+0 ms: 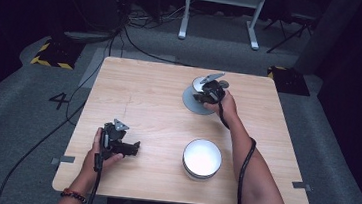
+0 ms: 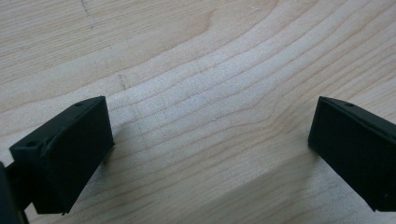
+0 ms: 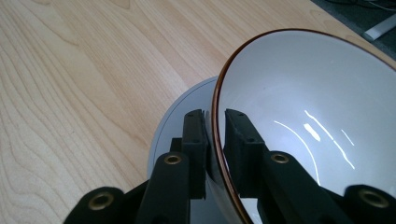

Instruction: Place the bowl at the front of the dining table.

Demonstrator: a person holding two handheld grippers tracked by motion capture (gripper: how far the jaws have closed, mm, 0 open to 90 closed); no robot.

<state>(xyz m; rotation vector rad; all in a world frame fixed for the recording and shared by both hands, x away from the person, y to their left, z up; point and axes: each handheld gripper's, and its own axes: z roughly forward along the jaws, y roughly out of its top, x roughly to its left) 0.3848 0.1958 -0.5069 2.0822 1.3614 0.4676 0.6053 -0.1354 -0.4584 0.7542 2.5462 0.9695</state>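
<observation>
Wooden table (image 1: 158, 105). Right gripper (image 3: 215, 122): at the far side, jaws narrow, straddling the brown-edged rim of a white bowl (image 3: 299, 102), which sits tilted over a grey plate (image 3: 180, 109). Left gripper (image 2: 210, 135): near left, jaws wide apart, nothing between them. Second white bowl (image 1: 202, 158): upright at near centre, well apart from both.

White, brown-rimmed bowl (image 3: 299, 107); grey plate (image 3: 180, 116); pale-wood table (image 3: 79, 93)
</observation>
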